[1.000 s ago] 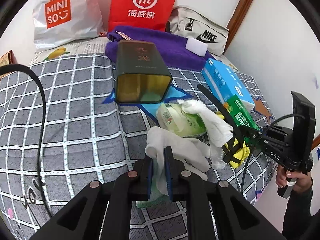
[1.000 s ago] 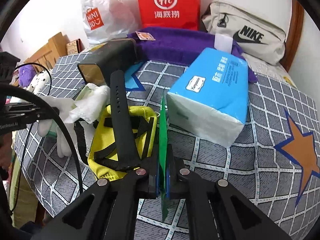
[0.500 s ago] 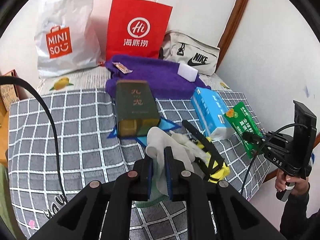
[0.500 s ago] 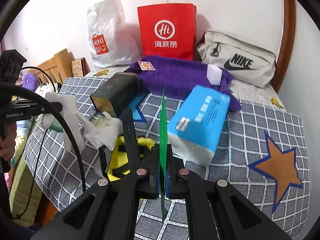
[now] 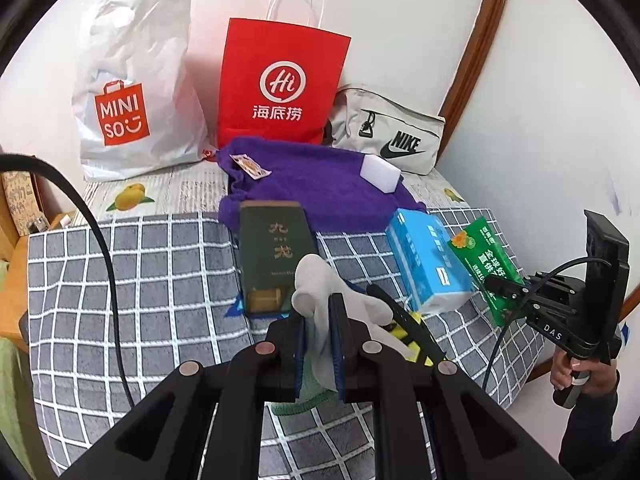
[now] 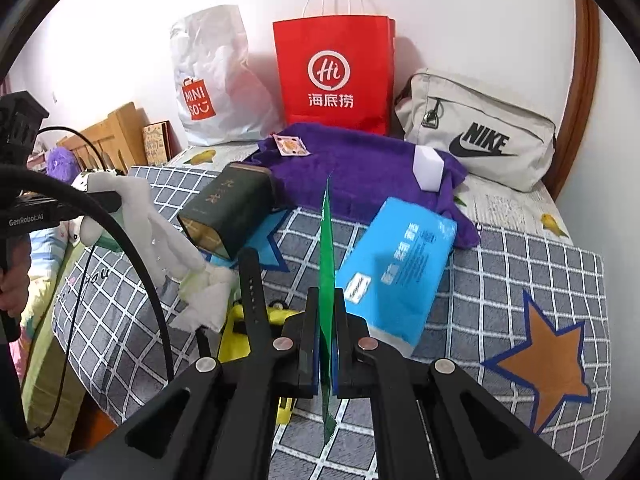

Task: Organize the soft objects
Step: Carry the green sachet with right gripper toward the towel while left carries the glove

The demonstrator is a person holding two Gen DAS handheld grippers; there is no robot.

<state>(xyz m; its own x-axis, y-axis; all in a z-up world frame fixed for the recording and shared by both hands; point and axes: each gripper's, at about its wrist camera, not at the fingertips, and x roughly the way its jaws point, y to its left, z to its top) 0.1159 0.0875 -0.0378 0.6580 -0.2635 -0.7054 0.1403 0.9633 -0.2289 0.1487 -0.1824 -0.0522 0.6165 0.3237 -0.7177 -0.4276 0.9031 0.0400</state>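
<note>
Carrying both loads clear: left gripper (image 5: 318, 328) clamps a white glove (image 5: 320, 280), right gripper (image 6: 327, 332) pinches a green packet (image 6: 327, 248); keep both squeezes firm above the tissue pack (image 6: 396, 264) ahead.

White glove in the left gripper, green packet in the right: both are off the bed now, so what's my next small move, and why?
Probably carry the white glove toward the red paper bag. The left gripper is clamped on it and clear of the bedspread; the bag stands upright beyond the purple towel. The right gripper just holds its green packet.
</note>
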